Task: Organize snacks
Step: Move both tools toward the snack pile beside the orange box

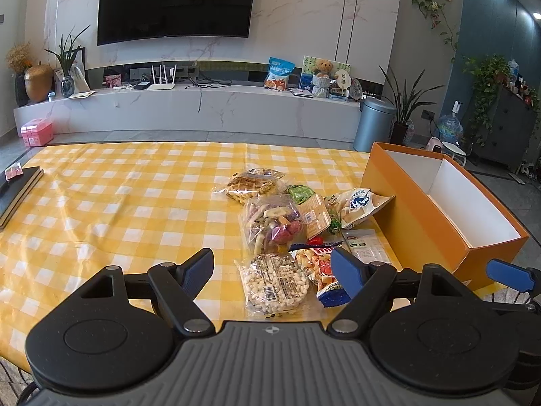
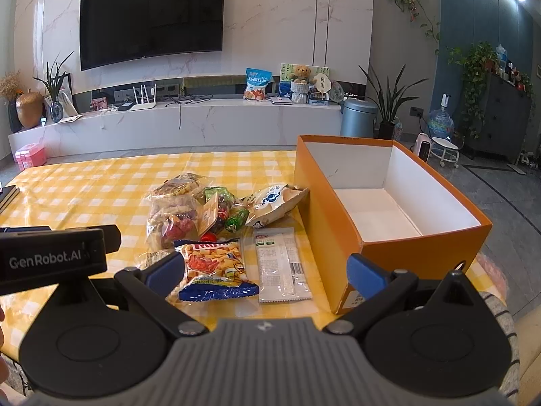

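Currently: snack packets [image 1: 280, 223] heaped mid-bench [image 1: 118, 203], left of orange box [image 2: 389, 203], nothing inside. Light, crinkly, slippery film; contents crush easily, so pinch sealed edges. Left hand-held gripper [image 1: 272, 267], right hand-held gripper [image 2: 267, 270]: both released, holding nothing.
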